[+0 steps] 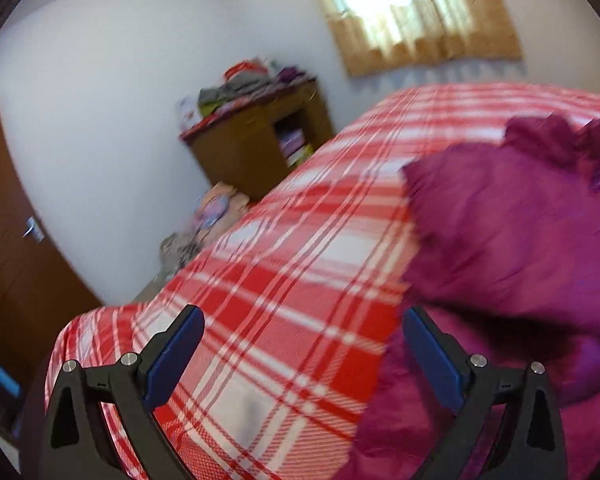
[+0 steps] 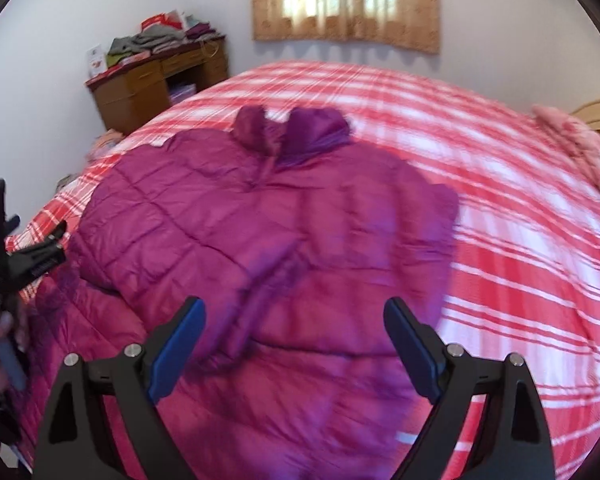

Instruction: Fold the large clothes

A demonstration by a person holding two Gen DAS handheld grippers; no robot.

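Observation:
A large magenta quilted puffer jacket point(image 2: 260, 220) lies front-up on the bed, collar toward the window, both sleeves folded in over the body. It also shows at the right of the left wrist view point(image 1: 520, 240). My right gripper point(image 2: 294, 320) is open and empty, hovering above the jacket's lower middle. My left gripper point(image 1: 302, 332) is open and empty, above the bedspread just left of the jacket's edge. The left gripper also shows at the left edge of the right wrist view point(image 2: 40, 248).
The bed carries a red and white plaid cover point(image 2: 520, 220). A wooden desk point(image 2: 140, 88) piled with folded clothes stands by the far wall under a curtained window point(image 2: 346, 0). More clothes lie on the floor point(image 1: 216, 212). A brown door point(image 1: 4, 240) is at left.

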